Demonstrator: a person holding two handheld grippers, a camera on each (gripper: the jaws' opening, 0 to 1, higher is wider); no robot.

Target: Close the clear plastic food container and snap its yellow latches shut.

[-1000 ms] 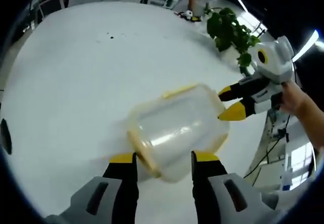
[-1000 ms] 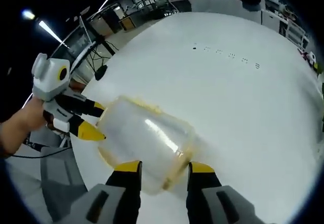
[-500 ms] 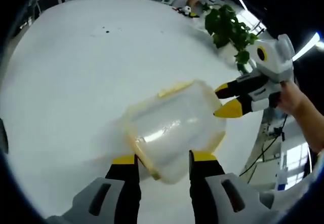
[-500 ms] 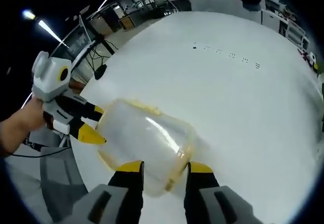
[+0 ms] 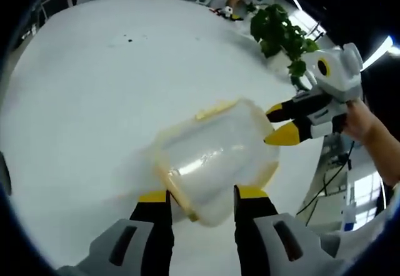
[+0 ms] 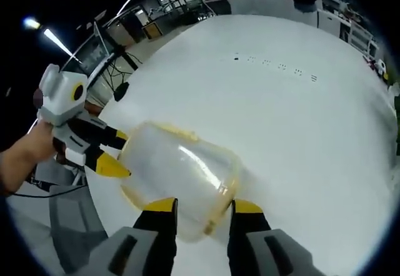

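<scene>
Two-jaw grippers are being shown with black jaws tipped in yellow pads and grey moulded housings: the left gripper (image 5: pixel 200 196) and the right gripper (image 6: pixel 201 206); a bare hand (image 5: pixel 361 118) is being seen, sleeve not discernible

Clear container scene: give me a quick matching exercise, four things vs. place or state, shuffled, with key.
Things:
1. clear container
2. left gripper
3. right gripper
4. potted plant

Places/states:
A. at the far edge of the white table
B. held between both grippers, above the table
C. jaws astride one end of the container; the plant shows beyond in its view
D. jaws astride the opposite end of the container; small dark marks on the table show beyond in its view

Pairs: 1-B, 2-C, 3-D, 4-A
</scene>
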